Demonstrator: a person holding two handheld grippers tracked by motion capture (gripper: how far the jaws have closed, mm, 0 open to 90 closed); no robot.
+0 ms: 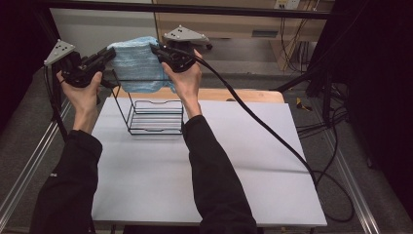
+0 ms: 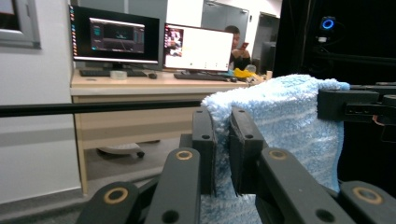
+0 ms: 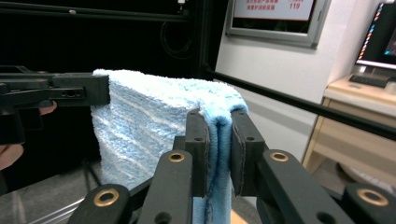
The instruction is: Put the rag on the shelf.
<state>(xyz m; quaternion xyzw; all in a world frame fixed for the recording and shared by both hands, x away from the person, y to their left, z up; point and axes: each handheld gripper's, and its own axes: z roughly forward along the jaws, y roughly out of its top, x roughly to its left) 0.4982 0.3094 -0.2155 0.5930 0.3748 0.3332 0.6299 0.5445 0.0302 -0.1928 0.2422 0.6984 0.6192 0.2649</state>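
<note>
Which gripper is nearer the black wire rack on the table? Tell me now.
Right, as far as the high view shows. The right gripper holds the blue towel just above the wire rack; the left gripper holds the other end, out past the rack's left side.

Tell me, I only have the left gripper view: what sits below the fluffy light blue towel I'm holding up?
Observer: A black wire rack stands on the white table, right under the towel.
Operator: Is the right gripper gripping it properly?
Observer: Yes, the right gripper is shut on a folded top corner; the cloth is pinched between its pads.
Operator: Is the towel touching the rack?
Observer: From the high view, its lower edge hangs above the rack's top, apparently clear.
</note>
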